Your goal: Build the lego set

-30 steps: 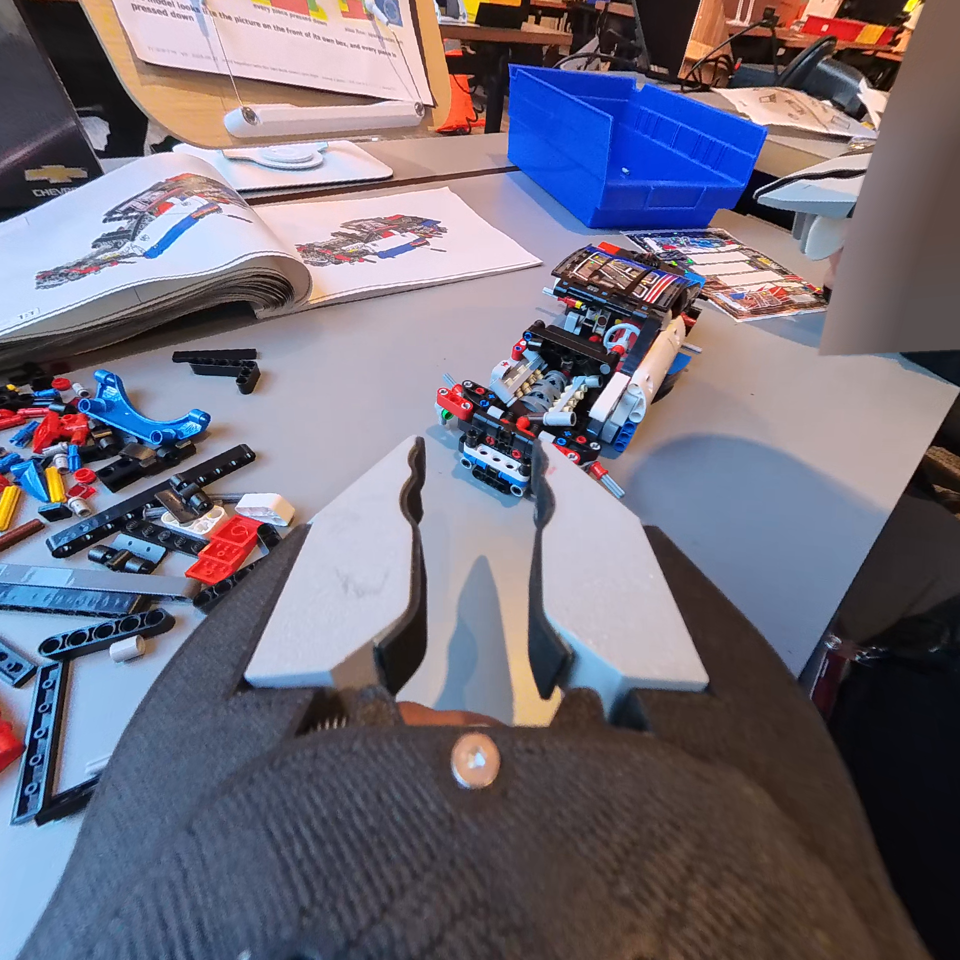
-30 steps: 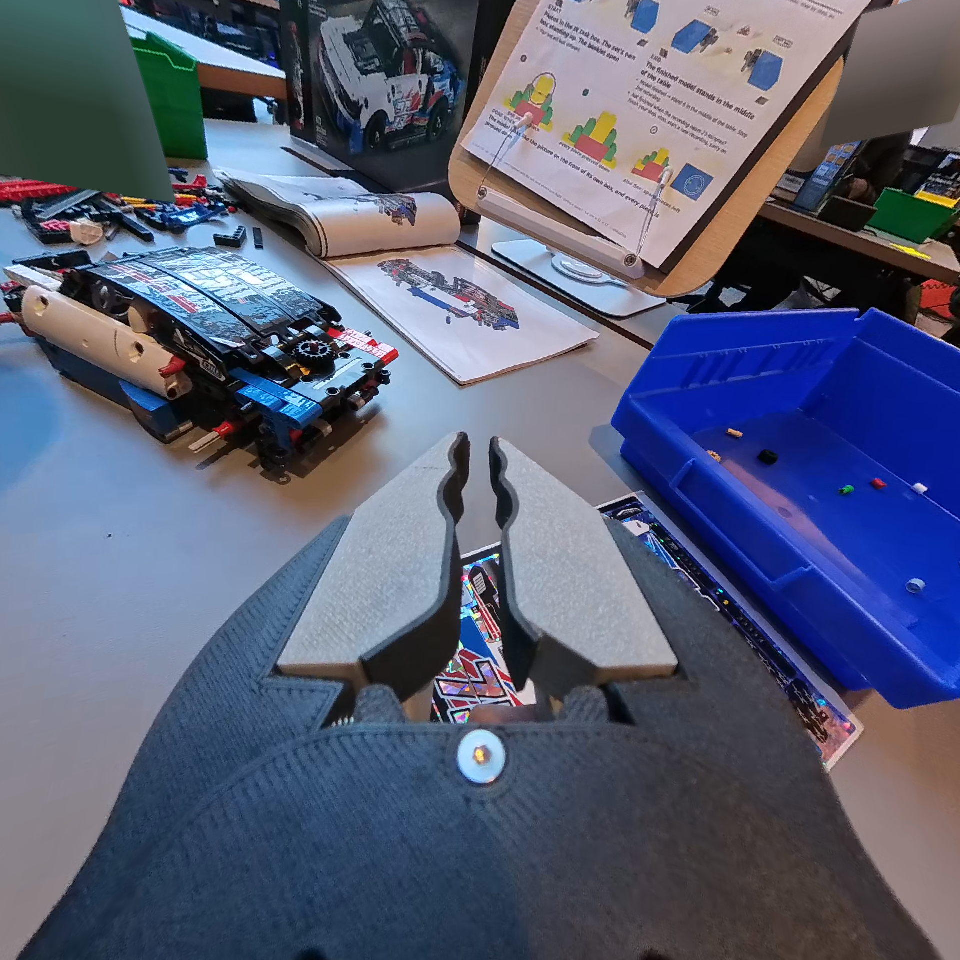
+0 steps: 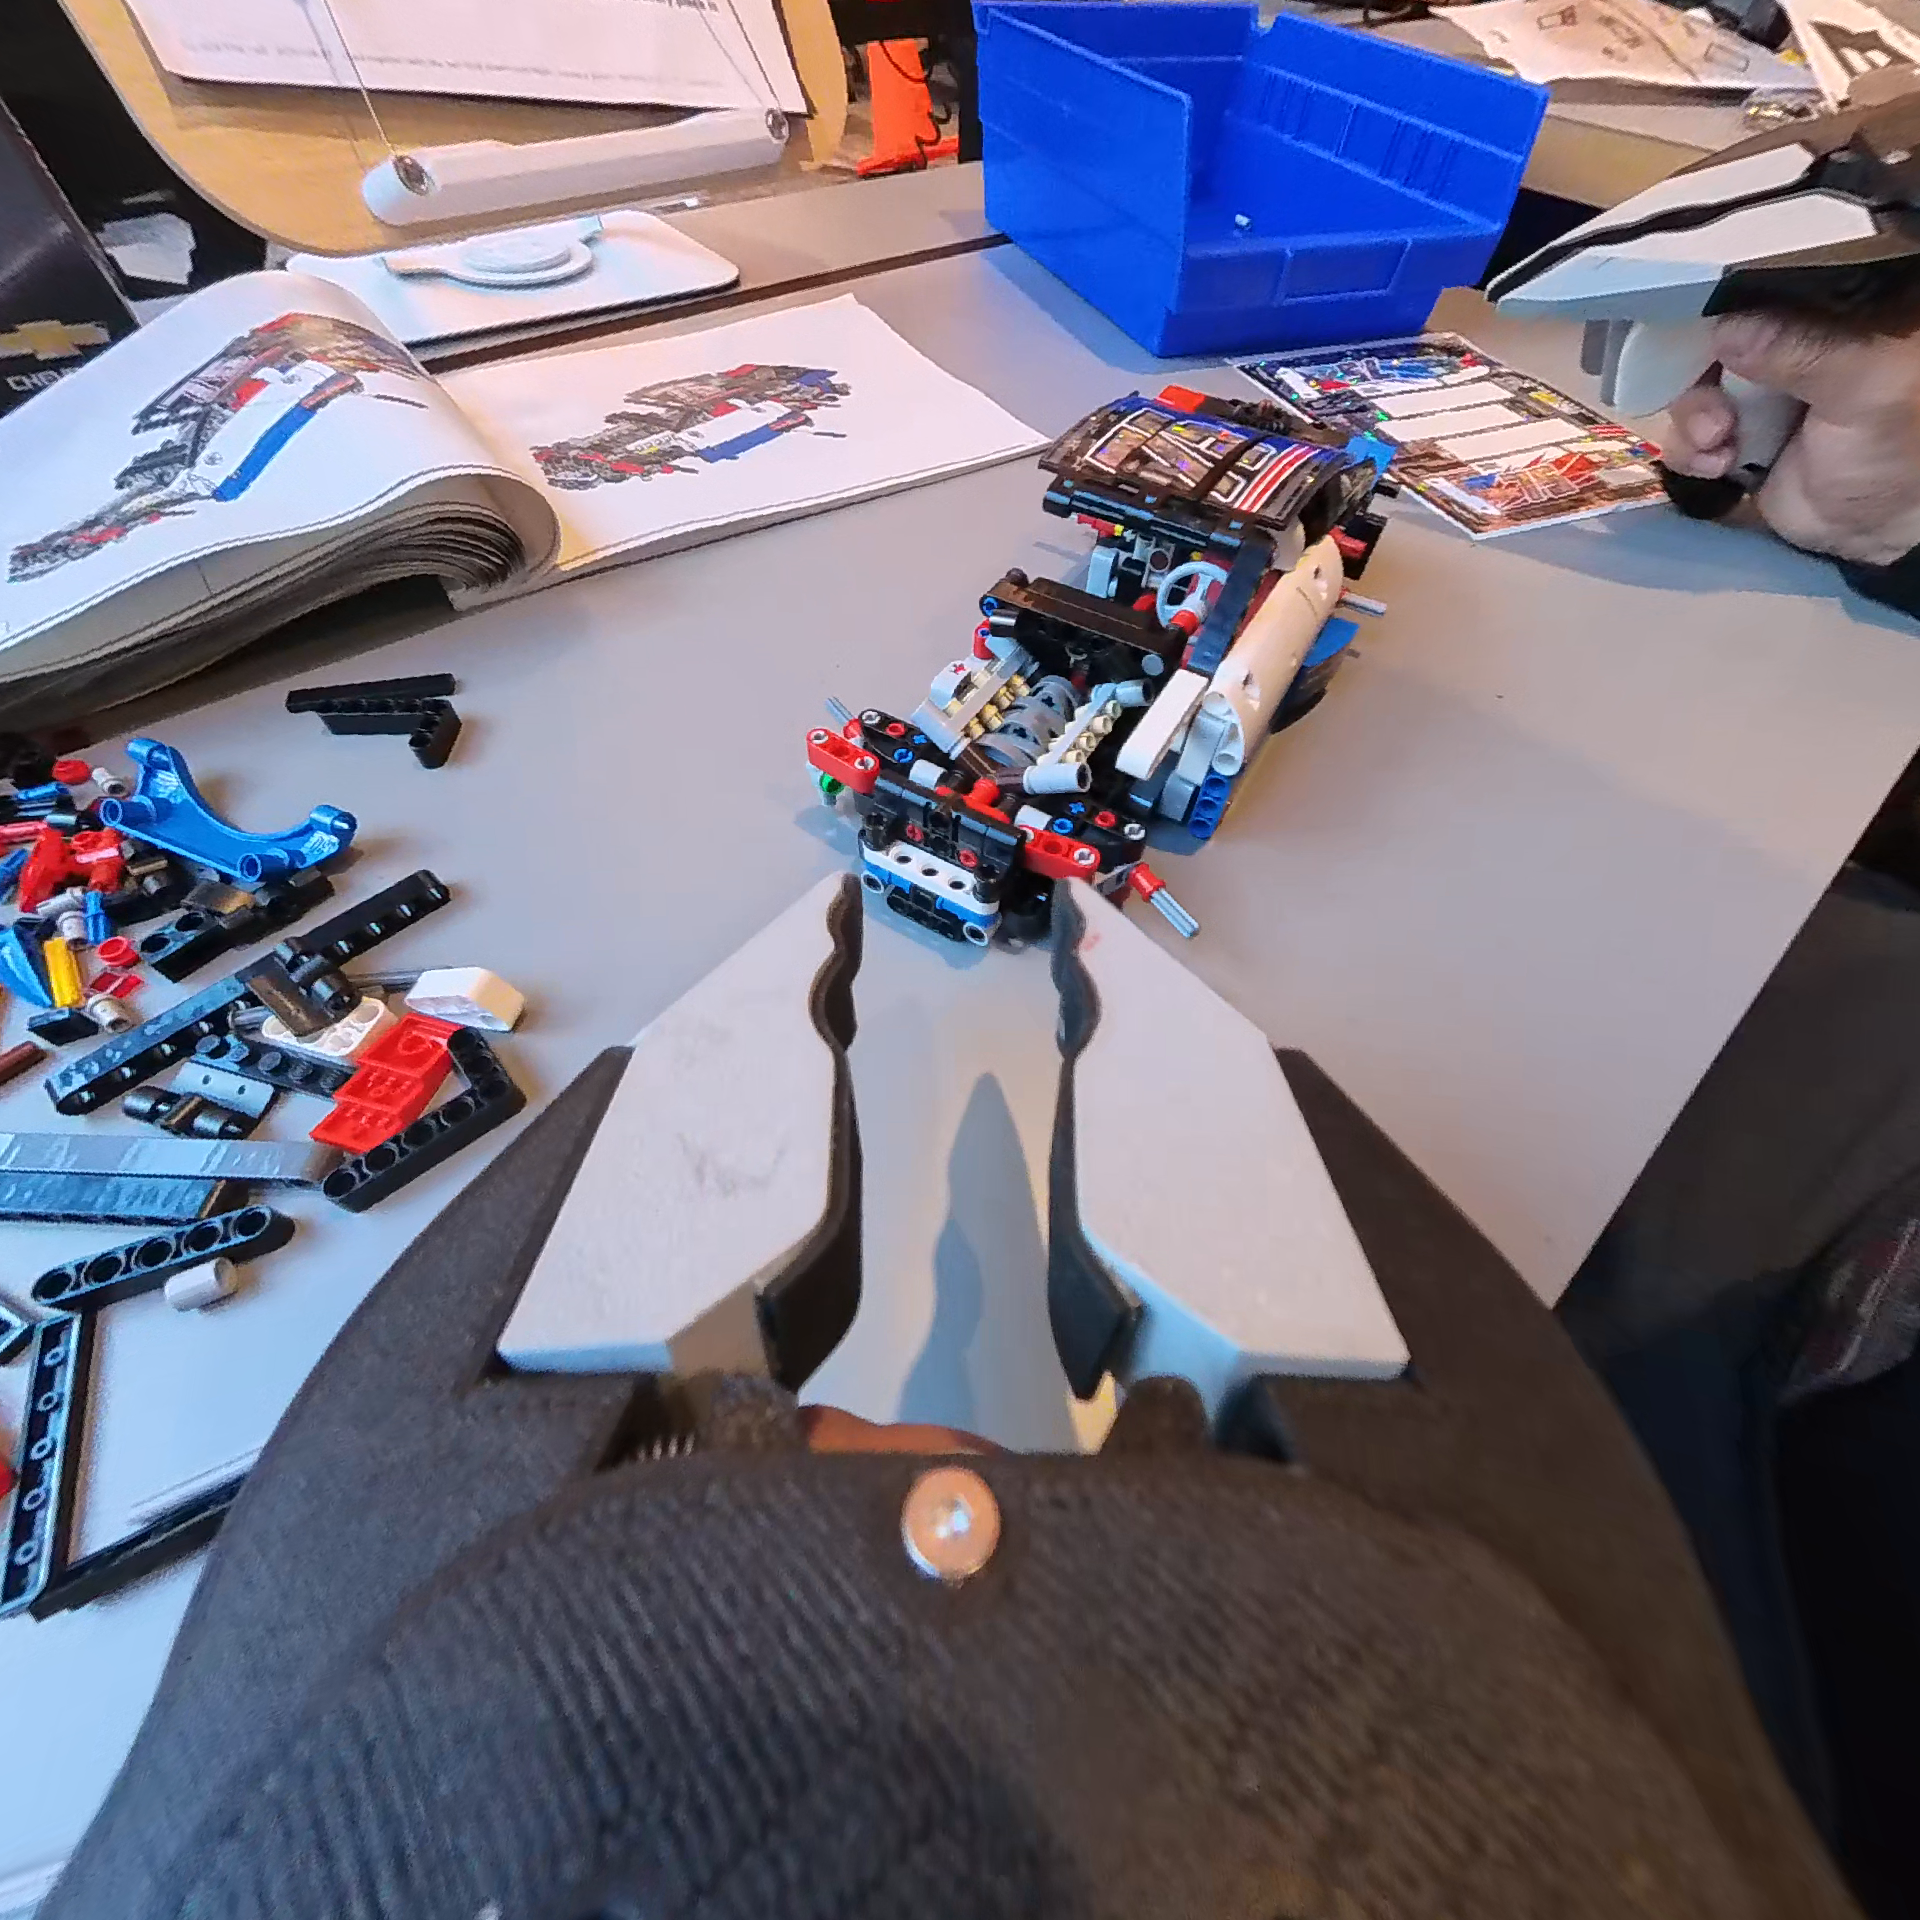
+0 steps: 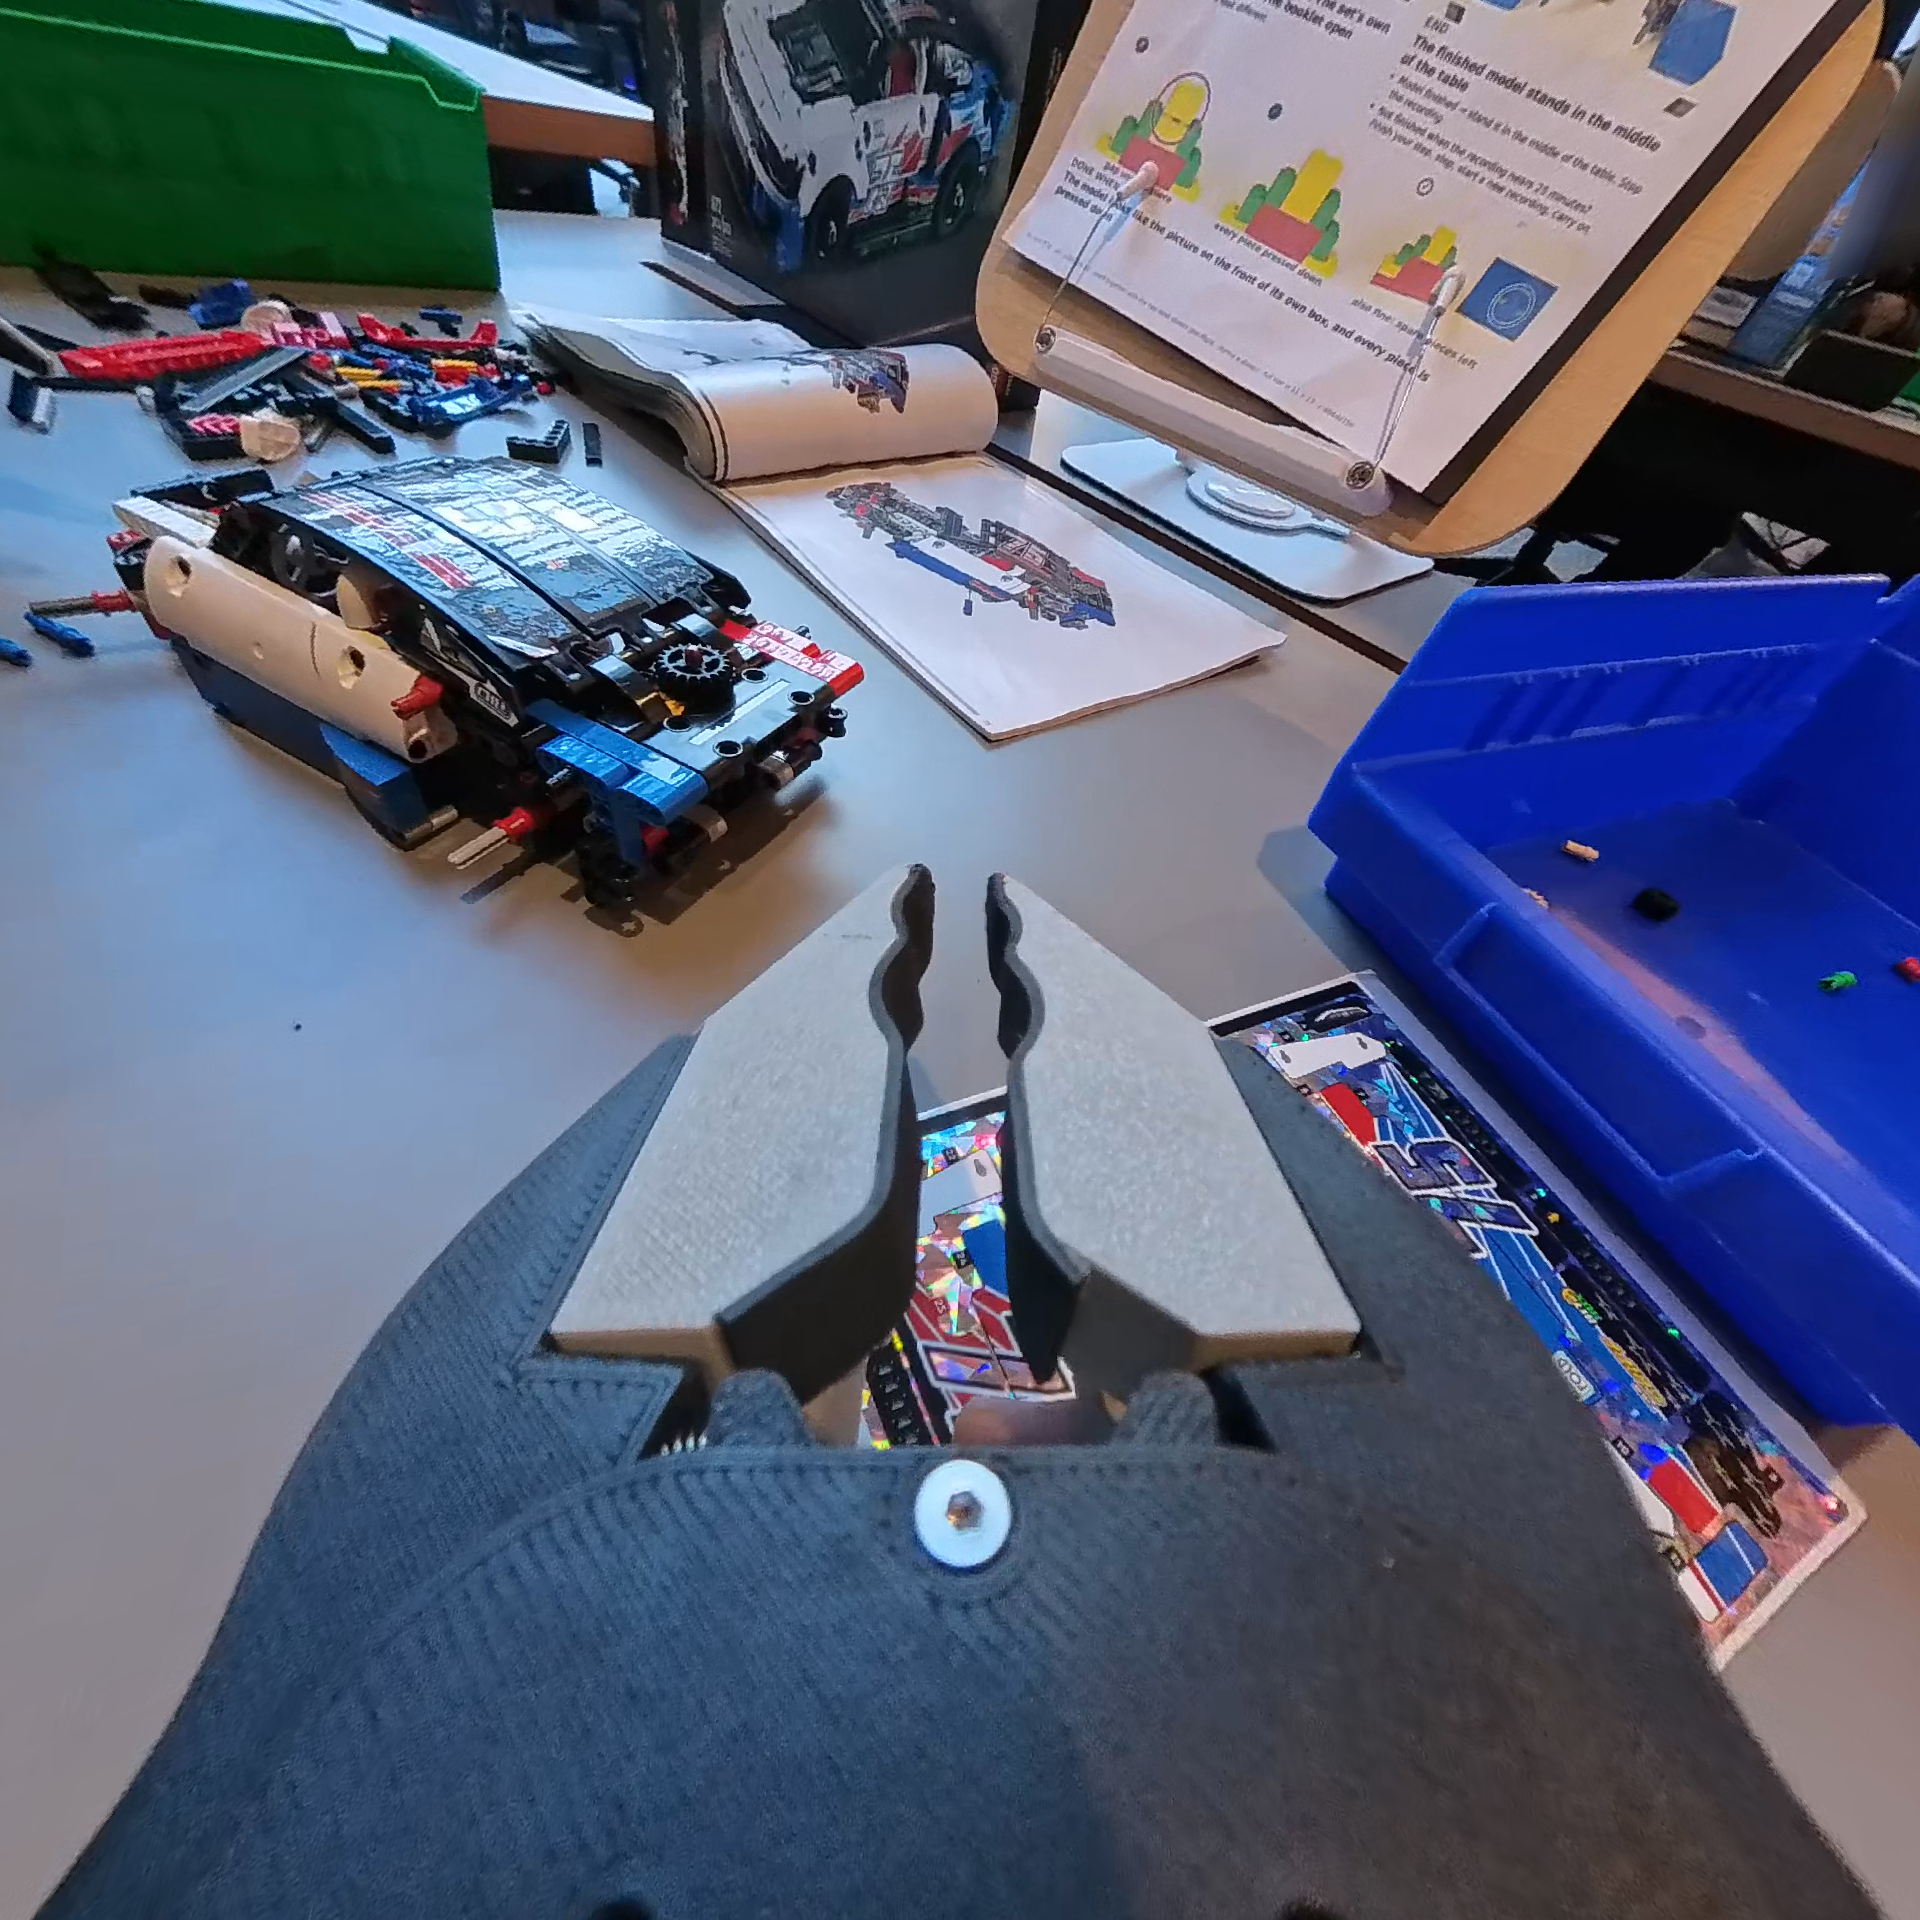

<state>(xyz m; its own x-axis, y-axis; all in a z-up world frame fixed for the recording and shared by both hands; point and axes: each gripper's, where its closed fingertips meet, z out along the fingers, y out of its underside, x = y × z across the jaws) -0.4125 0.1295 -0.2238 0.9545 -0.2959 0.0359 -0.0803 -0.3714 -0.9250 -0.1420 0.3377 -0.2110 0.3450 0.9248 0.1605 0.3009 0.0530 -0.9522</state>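
Observation:
The half-built lego car (image 3: 1101,665) stands on the grey table (image 3: 1455,935), nose toward my left gripper (image 3: 956,912). That gripper is open and empty, its fingertips just short of the car's front bumper. My right gripper (image 4: 956,888) is empty, its jaws a narrow gap apart. It hovers over the shiny sticker sheet (image 4: 1507,1226), to the right of the car's rear (image 4: 468,644). It also shows in the left wrist view (image 3: 1714,239), held by a hand. Loose lego parts (image 3: 208,987) lie left of my left gripper.
An open instruction booklet (image 3: 416,468) lies behind the car. A blue bin (image 4: 1662,883) with a few small pieces stands at the right. A stand holding an instruction sheet (image 4: 1403,208), the set's box (image 4: 831,135) and a green bin (image 4: 239,156) are at the back. Some 35 cm of space lies between my two pairs of fingers.
The left view has tilted down a little, and the right gripper and its hand now show at its right edge. The right gripper has shifted slightly over the sticker sheet. Neither gripper's gap has visibly changed.

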